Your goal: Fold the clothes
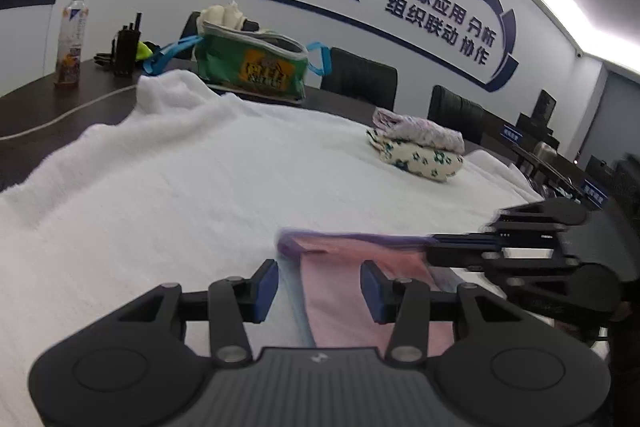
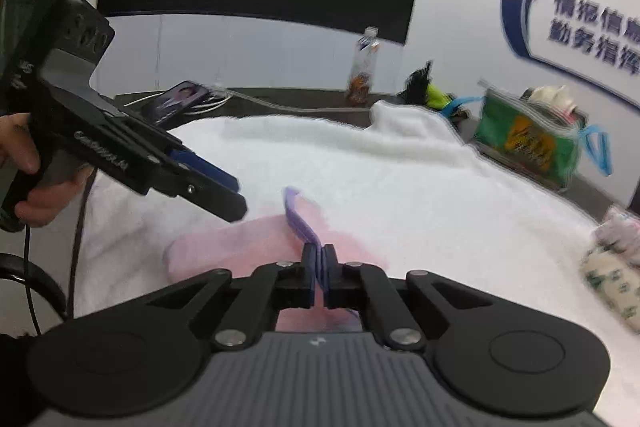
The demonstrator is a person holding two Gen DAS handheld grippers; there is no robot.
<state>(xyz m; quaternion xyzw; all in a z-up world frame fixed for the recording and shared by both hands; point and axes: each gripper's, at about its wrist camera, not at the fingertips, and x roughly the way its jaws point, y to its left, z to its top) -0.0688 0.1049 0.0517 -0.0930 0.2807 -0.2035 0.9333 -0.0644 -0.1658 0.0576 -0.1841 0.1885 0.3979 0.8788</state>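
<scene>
While the right tongs (image 2: 319, 259) pinch the purple waistband of the pink fabric garment (image 2: 224, 247), the left tongs (image 1: 319, 285) gape wide above it

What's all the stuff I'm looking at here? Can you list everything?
pink garment: one, pink with a purple band, on the white cloth, near side.
white cloth: one, covers the table.
folded clothes: two stacked, patterned pale, far right on the cloth.
green bag: one, blue handles, at the back, something cream inside.
bottle: one, clear with label, back left on the dark table.
black radio: one, beside the bottle.
phone: one, dark, with white cable.
chairs: black, along the wall.
left claw: open, above the garment.
right claw: shut on the purple band.
hand: one, holding the left claw.
</scene>
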